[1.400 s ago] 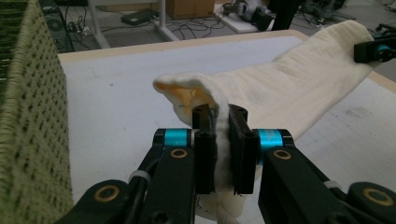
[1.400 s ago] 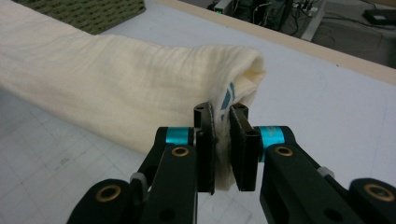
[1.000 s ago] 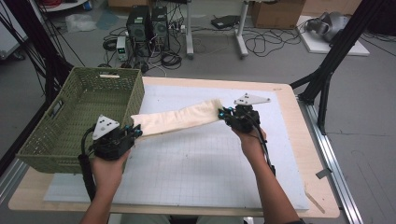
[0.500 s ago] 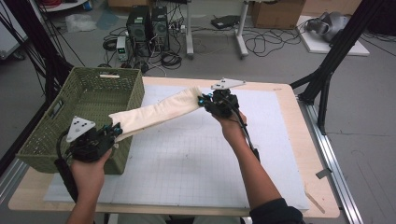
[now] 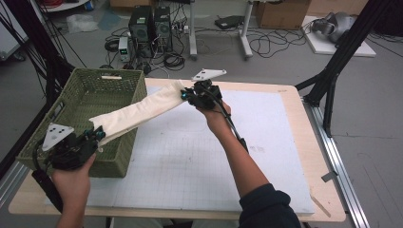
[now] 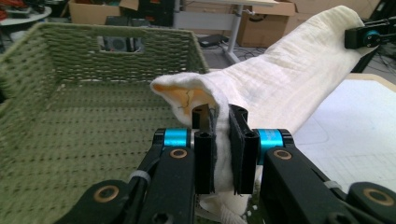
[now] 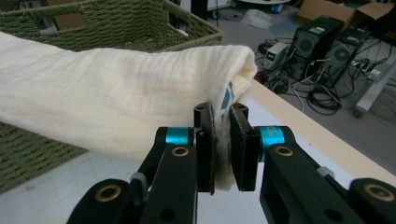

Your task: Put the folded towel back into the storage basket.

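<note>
The cream cloth [image 5: 142, 111] stretches over the green basket [image 5: 76, 102], each end clamped in a hand-held gripper: left [image 5: 95, 135] at the basket's near corner, right [image 5: 187, 96] beyond its right rim.

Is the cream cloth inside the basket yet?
Not yet. The cloth hangs stretched between the left gripper and right gripper, above the green basket, both clamped on its ends.

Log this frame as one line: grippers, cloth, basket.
left gripper: shut on cloth end, at basket's near edge | right gripper: shut on other end | cream cloth: stretched, airborne | green wicker basket: nothing inside
</note>
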### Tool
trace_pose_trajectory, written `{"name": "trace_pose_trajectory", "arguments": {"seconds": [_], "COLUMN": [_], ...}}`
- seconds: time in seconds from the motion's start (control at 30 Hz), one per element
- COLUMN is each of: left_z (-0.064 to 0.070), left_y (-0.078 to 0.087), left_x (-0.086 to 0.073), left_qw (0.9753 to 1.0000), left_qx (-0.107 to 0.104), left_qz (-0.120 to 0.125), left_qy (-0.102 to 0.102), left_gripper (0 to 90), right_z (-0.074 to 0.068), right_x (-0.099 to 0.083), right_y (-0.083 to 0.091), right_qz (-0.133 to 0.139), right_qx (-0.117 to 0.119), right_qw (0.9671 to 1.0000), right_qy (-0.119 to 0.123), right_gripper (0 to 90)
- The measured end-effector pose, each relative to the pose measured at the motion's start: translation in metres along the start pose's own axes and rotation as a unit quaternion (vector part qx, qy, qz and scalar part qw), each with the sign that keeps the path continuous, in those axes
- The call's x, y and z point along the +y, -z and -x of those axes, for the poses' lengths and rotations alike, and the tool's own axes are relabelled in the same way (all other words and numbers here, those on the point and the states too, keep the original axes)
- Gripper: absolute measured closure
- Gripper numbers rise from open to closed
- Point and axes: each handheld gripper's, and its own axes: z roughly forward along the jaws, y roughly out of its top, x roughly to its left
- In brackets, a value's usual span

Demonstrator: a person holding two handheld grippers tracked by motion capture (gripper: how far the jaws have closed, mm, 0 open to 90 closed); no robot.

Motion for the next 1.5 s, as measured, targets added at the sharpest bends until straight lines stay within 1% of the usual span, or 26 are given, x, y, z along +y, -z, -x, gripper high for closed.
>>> {"name": "trace_pose_trajectory", "arguments": {"seconds": [0.13,0.23,0.37,0.5,0.6,0.8,0.83,1.03,1.2,1.23,1.47,1.5], "left_z": [-0.007,-0.013,-0.023,-0.033,-0.040,-0.051,-0.053,-0.062,-0.068,-0.069,-0.075,-0.075], "left_y": [0.006,0.010,0.015,0.021,0.026,0.033,0.034,0.040,0.043,0.044,0.047,0.047], "left_x": [-0.001,-0.001,-0.004,-0.005,-0.005,-0.005,-0.005,-0.005,-0.007,-0.007,-0.007,-0.007], "left_qw": [0.9999,0.9998,0.9995,0.9992,0.9987,0.9981,0.9980,0.9973,0.9968,0.9967,0.9957,0.9956], "left_qx": [0.011,0.019,0.027,0.037,0.044,0.054,0.055,0.066,0.072,0.074,0.083,0.084], "left_qz": [0.002,0.005,0.008,0.009,0.013,0.016,0.016,0.018,0.019,0.019,0.023,0.024], "left_qy": [0.004,0.006,0.013,0.016,0.020,0.024,0.024,0.027,0.029,0.030,0.034,0.034], "left_gripper": [81.7,81.7,81.6,81.6,81.6,81.6,81.6,81.6,81.5,81.5,81.5,81.5], "right_z": [-0.006,-0.010,-0.016,-0.024,-0.031,-0.040,-0.042,-0.051,-0.058,-0.059,-0.065,-0.065], "right_x": [0.009,0.017,0.025,0.033,0.039,0.047,0.048,0.062,0.068,0.069,0.077,0.077], "right_y": [-0.014,-0.025,-0.038,-0.053,-0.062,-0.080,-0.082,-0.096,-0.107,-0.109,-0.120,-0.121], "right_qz": [0.002,-0.001,0.002,-0.002,-0.001,-0.001,-0.002,0.002,-0.004,-0.006,-0.005,-0.005], "right_qx": [0.009,0.016,0.021,0.029,0.034,0.046,0.047,0.051,0.054,0.054,0.057,0.057], "right_qw": [0.9999,0.9998,0.9996,0.9992,0.9990,0.9981,0.9982,0.9977,0.9972,0.9973,0.9967,0.9968], "right_qy": [0.007,0.009,0.017,0.025,0.029,0.041,0.037,0.045,0.051,0.049,0.057,0.055], "right_gripper": [82.2,82.3,82.3,82.2,82.2,82.2,82.2,82.3,82.3,82.2,82.2,82.2]}}
